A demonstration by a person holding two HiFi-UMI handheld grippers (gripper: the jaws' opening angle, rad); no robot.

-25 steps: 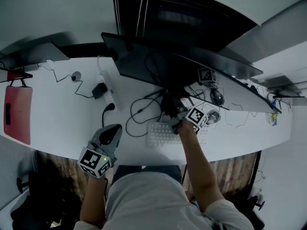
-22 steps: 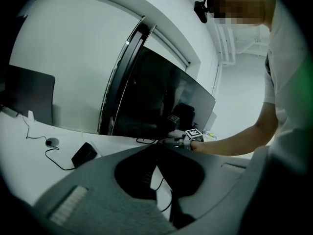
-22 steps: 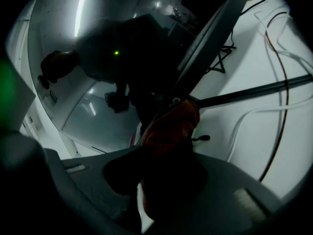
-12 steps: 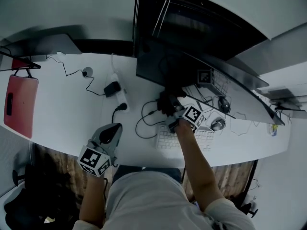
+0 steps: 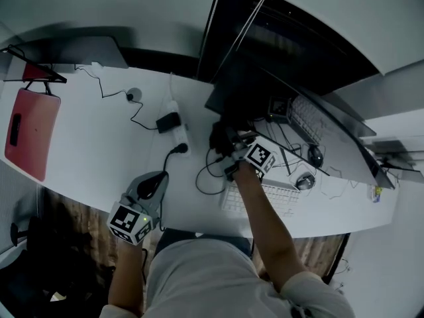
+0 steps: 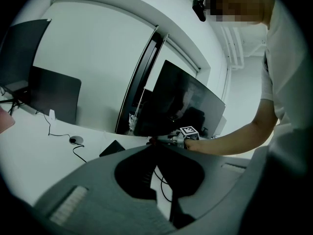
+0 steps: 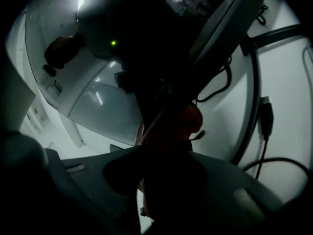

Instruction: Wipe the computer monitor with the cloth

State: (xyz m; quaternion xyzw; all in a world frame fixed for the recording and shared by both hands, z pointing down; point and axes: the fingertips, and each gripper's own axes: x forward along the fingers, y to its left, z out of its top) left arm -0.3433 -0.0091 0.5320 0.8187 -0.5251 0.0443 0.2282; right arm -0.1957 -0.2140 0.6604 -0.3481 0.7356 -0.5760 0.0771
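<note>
The dark computer monitor stands on the white desk, tilted in the head view. My right gripper is shut on a dark reddish cloth and presses it against the screen's lower edge near its left corner. In the right gripper view the cloth bulges between the jaws under the glossy monitor. My left gripper hangs over the desk's front edge, shut and holding nothing. The left gripper view shows the monitor and the right gripper beyond its own closed tips.
A white power strip with a black adapter and loose cables lies left of the cloth. A white keyboard sits in front, a mouse to the right. A red flat item lies far left.
My right gripper has slid the cloth leftward along the monitor's lower edge toward its left corner. The head view has swung with it. The left gripper has stayed put.
</note>
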